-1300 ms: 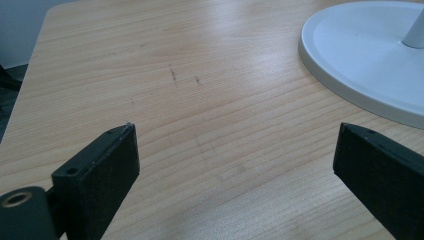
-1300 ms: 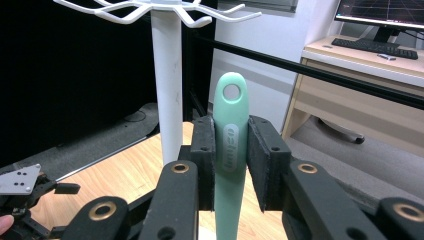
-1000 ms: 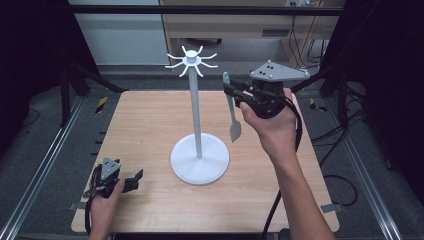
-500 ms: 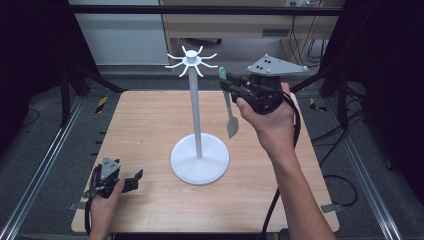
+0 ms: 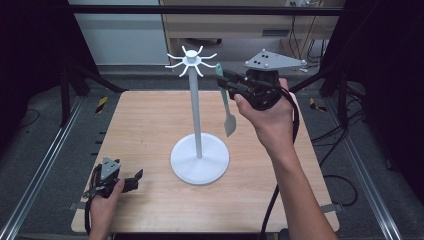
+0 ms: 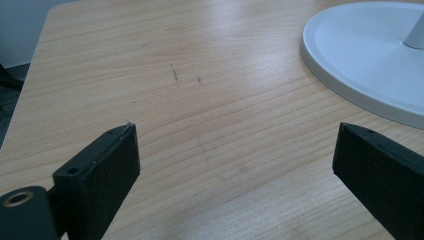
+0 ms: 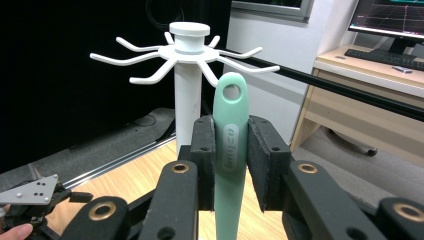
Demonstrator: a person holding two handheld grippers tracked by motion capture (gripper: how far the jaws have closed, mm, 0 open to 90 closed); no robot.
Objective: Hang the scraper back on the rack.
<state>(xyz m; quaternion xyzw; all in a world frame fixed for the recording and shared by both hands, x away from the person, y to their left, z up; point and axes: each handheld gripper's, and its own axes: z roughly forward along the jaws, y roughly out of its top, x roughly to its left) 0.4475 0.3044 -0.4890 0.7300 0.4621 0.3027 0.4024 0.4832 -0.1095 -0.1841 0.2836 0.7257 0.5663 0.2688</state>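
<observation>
- The right tongs are clenched on a green spatula, gripping its handle just below the hanging hole; the blade hangs straight down, clear of the tabletop.
- In the right gripper view the spatula stands upright between the two pads, its hole just in front of and below the hooks of the white rack.
- From above, the handle's top sits just beside the nearest hook of the rack, and I cannot tell whether they touch.
- The rack's post lies just to the left of the right tongs, and its round base sits below them at mid-tabletop.
- The left tongs rest low near the front left corner, released, with bare wood between the jaws.
- Ahead of the left tongs lies open wood; the base's rim curves in at their far right.
- The tabletop's far edge and right edge lie well apart from the right tongs.
</observation>
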